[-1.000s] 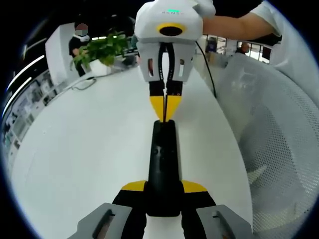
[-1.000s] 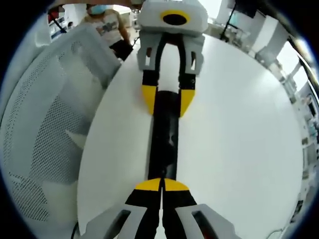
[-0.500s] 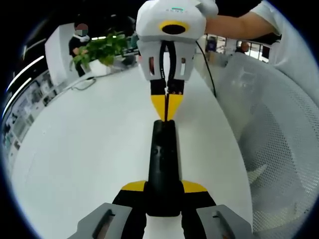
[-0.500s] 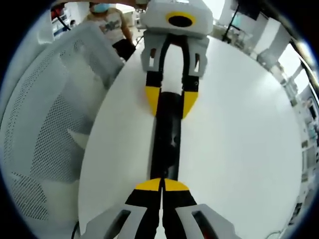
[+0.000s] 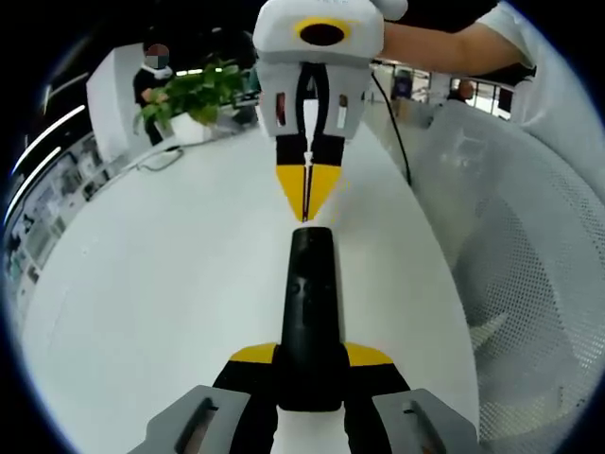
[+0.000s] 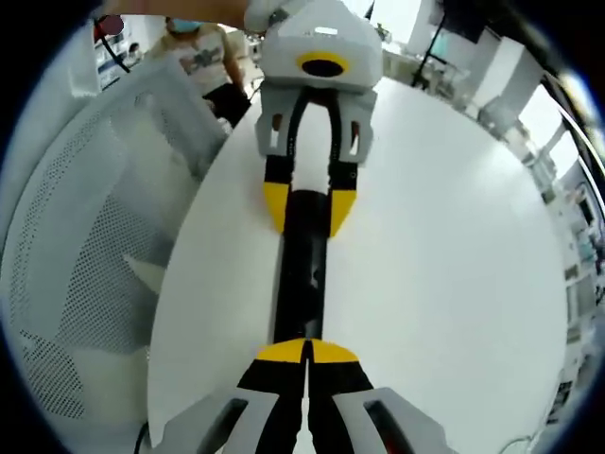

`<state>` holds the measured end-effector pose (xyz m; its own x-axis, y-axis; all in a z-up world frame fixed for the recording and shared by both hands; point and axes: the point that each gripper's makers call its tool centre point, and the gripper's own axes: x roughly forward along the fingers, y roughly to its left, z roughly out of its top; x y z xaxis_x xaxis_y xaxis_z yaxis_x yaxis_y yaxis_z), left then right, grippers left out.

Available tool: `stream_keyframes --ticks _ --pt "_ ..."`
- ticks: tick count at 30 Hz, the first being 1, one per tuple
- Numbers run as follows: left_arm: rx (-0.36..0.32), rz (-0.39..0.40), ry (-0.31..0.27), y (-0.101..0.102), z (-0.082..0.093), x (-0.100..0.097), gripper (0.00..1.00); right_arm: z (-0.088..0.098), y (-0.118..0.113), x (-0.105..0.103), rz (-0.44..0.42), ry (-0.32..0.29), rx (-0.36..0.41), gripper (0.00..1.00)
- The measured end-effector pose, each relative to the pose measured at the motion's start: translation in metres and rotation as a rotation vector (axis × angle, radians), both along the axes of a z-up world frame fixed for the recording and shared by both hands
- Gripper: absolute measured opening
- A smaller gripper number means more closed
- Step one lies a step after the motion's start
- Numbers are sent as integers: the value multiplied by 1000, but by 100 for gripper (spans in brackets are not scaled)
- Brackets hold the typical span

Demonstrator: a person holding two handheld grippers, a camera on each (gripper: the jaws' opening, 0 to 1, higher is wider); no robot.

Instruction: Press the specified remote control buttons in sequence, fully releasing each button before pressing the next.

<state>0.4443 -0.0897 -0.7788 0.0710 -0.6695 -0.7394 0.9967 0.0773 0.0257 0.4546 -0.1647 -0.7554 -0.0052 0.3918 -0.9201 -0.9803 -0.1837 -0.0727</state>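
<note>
The right tongs (image 5: 303, 194), pinched together to a point, have just lifted back off the far tip of the black remote (image 5: 307, 312), so that press looks released, while the left tongs (image 5: 309, 364) keep it clamped above the white table (image 5: 170, 284), near its chair-side edge.

Thing: we see one remote control (image 5: 308, 317), a slim black bar with rounded ends.
Face: we make out a few small dark buttons along its middle; their markings are too small for us to read.
Pose: we see it lying flat and lengthwise on the white desk (image 5: 170, 284).
Near end: in the left gripper view we find it clamped between the yellow-tipped jaws of the left gripper (image 5: 310, 357).
Far end: in the right gripper view we see the remote control (image 6: 301, 274) end just at the right gripper (image 6: 305, 350), whose tips meet.
</note>
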Motion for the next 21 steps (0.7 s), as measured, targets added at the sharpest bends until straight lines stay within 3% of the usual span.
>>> stream_keyframes --ticks 21 --pt "-3 3 0 0 1 -1 24 -2 7 -2 24 8 6 0"
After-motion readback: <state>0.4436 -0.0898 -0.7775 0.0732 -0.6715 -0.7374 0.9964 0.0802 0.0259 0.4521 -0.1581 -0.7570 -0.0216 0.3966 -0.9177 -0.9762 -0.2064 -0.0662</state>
